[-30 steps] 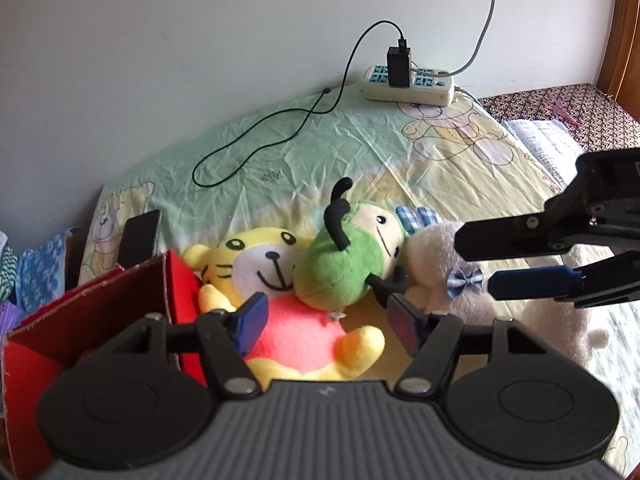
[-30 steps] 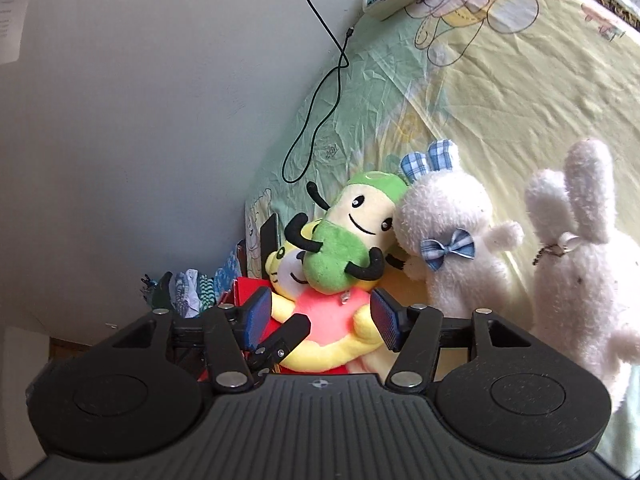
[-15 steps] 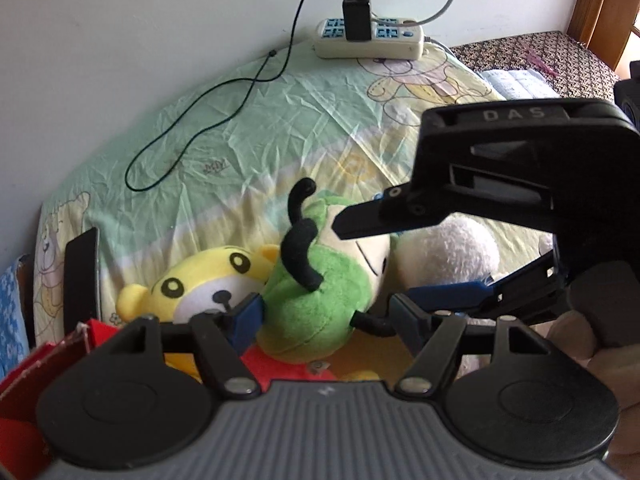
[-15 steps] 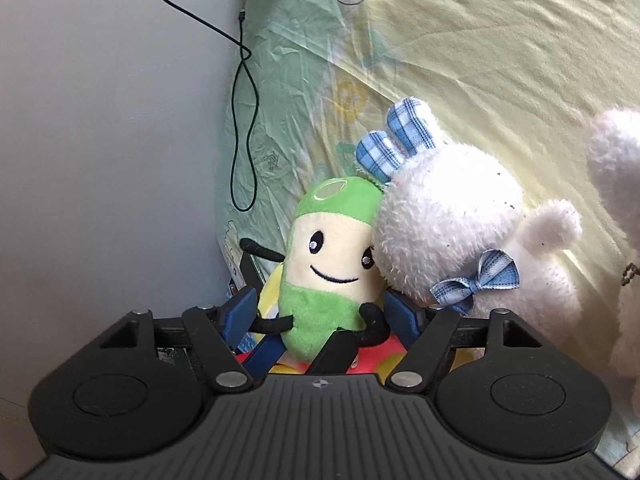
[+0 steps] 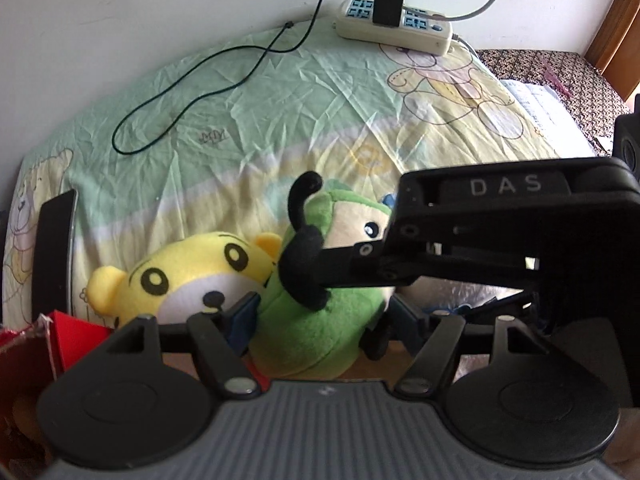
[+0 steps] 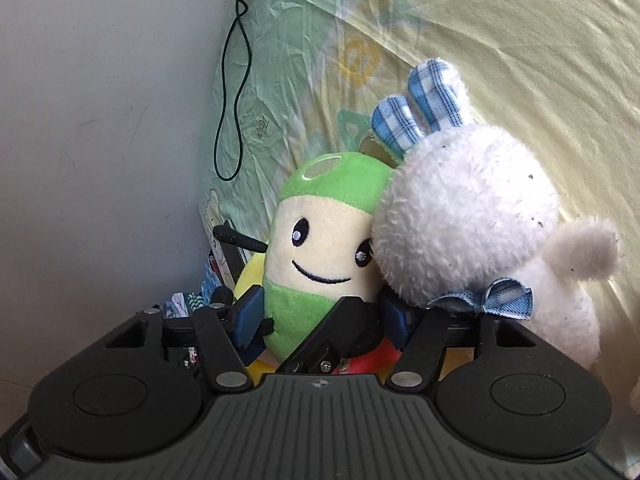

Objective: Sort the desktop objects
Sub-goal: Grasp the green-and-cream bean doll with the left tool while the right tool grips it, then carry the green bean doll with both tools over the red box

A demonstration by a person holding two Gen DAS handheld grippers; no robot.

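Both grippers closing in on the green plush toy

My left gripper (image 5: 324,320) and right gripper (image 6: 324,316) each straddle the lower body of the green plush toy (image 5: 320,320); the fingers stand apart, the left pair's blue pads look close against the plush, but I cannot tell whether either pair presses yet. Both have just been closing with the toy between them. It leans on the yellow tiger toy (image 5: 192,276), with the white rabbit toy (image 6: 468,216) against its other side, all on the bed sheet (image 5: 280,100). I judge it best to clamp the soft belly squarely, clear of the thin black arms, then lift straight so the neighbours stay put. A second ago both grippers were farther back and higher.
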